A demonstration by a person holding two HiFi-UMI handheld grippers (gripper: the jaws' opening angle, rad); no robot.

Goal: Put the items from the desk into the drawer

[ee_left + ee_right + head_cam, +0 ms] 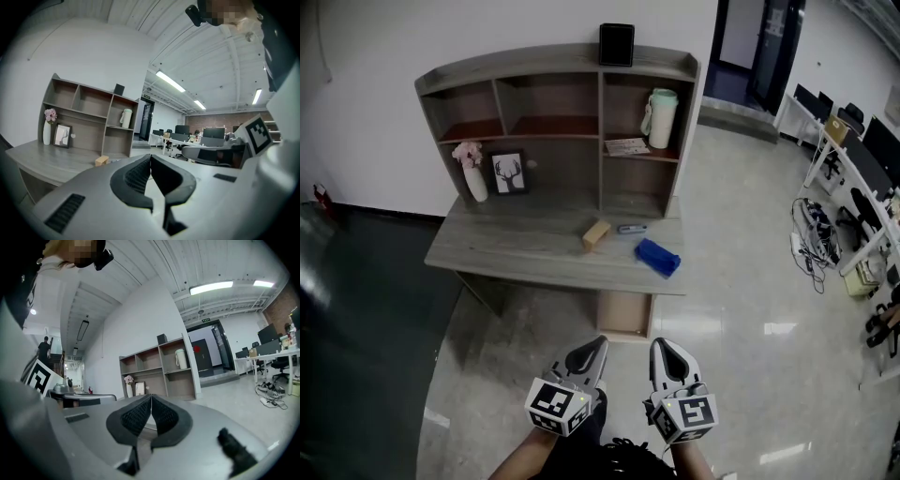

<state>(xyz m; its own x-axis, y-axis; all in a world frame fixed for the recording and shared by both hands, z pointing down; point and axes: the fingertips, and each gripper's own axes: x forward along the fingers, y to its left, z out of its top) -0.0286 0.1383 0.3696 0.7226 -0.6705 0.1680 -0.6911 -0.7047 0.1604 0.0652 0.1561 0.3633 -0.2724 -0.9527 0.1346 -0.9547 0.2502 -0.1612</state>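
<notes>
Head view: I see both grippers low in the frame, side by side over the pale floor and well short of the desk (534, 248); the left gripper (596, 349) and the right gripper (663, 352) each have their jaws pressed together with nothing between them. On the desk top, near its right end, lie a wooden block (596, 234), a small pen-like item (631, 229) just beside it, and a blue item (657, 257) close to the front edge. The drawer (625, 316) juts out beneath that edge, below the blue item. The shelf unit (558, 131) at the back of the desk holds a vase of flowers (472, 173), a framed picture (508, 172) and a pale jug (662, 118), with a black box (616, 44) on top. Left gripper view: the left gripper (150, 159) has its ribbed pads closed on each other, empty; the wooden block (101, 161) sits on the desk (42, 159) beyond, well apart from the jaws. Right gripper view: the right gripper (151, 399) is likewise closed and empty, aimed toward the shelf unit (159, 366) across open floor
</notes>
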